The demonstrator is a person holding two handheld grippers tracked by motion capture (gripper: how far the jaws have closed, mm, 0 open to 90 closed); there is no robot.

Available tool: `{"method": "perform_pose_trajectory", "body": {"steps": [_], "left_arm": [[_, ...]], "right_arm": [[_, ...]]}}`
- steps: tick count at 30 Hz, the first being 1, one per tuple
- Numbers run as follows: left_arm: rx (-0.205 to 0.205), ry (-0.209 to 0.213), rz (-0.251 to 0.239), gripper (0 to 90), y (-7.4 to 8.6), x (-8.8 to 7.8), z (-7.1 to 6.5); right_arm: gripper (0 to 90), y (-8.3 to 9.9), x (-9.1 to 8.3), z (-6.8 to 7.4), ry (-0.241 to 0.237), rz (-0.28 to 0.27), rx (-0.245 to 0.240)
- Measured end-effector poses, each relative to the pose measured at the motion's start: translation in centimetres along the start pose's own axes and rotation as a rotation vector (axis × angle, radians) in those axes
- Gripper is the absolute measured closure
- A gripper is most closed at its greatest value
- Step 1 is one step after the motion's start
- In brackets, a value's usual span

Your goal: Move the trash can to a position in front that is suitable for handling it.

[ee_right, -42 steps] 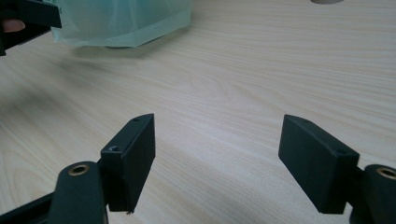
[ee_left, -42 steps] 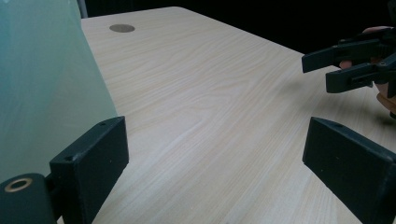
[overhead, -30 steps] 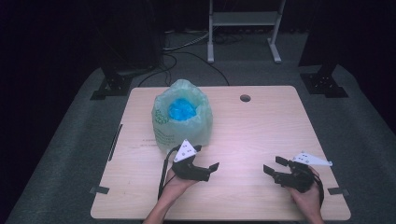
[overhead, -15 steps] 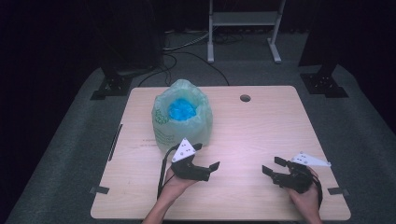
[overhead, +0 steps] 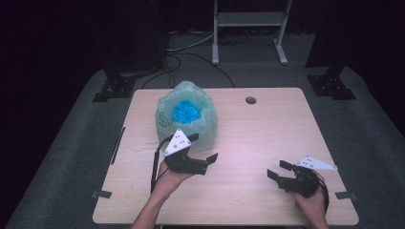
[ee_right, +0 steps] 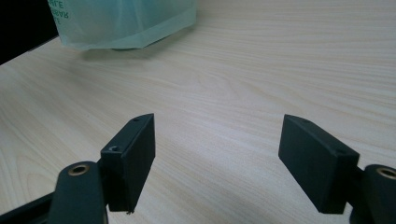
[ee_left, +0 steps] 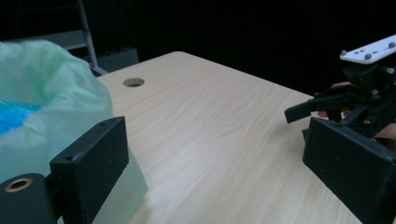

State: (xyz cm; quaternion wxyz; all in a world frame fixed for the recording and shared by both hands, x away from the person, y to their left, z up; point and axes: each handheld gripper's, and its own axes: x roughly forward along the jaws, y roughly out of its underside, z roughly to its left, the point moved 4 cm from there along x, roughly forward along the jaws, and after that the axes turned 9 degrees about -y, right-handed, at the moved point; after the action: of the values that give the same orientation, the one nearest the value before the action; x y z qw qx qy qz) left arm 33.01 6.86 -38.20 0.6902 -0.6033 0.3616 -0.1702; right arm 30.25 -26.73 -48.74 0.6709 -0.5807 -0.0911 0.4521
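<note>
- Since a second ago my left gripper (overhead: 204,148) has crept up toward the bag; my right gripper (overhead: 277,170) has kept its place near the table's front right.
- My left gripper's jaws stand wide apart with nothing between them. One jaw is just beside the bag's near wall; in the left gripper view that jaw sits right against the green plastic, though I cannot tell whether it touches.
- My right gripper's jaws are also spread and empty, with bare wood showing between them in the right gripper view. It points leftward across the table, well apart from the bag.
- The pale green plastic bag (overhead: 203,131) stands upright on the table's left half, its mouth open at the top, something bright blue (overhead: 186,111) inside.
- The wooden table (overhead: 267,133) has a round hole (overhead: 250,100) near its far edge.
- My hands hold both grippers from the near edge.
</note>
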Motion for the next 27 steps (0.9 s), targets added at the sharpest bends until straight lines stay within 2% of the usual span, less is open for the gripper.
{"method": "perform_pose_trajectory", "body": {"steps": [9, 14, 20, 23, 27], "left_arm": [[-0.008, -0.046, -0.052, 5.9, -2.5, -0.1, 2.0], [-0.034, -0.101, -0.06, 5.9, -3.2, -0.1, 3.9], [-0.04, -0.201, -0.054, 5.9, -3.8, -0.4, 6.5], [-0.06, -0.231, -0.056, 5.9, -4.1, -0.2, 7.6], [-0.073, -0.248, -0.045, 5.9, -4.1, 0.1, 8.5]], "right_arm": [[26.5, 0.0, -0.1, 0.1, 0.012, 0.001, -0.01], [26.5, 0.0, -0.3, 0.1, 0.026, -0.001, -0.023], [26.5, 0.0, -0.3, 0.2, 0.024, -0.001, -0.025], [26.5, 0.0, -0.2, 0.2, 0.022, -0.001, -0.025], [26.5, 0.0, -0.2, 0.3, 0.023, 0.0, -0.034]]}}
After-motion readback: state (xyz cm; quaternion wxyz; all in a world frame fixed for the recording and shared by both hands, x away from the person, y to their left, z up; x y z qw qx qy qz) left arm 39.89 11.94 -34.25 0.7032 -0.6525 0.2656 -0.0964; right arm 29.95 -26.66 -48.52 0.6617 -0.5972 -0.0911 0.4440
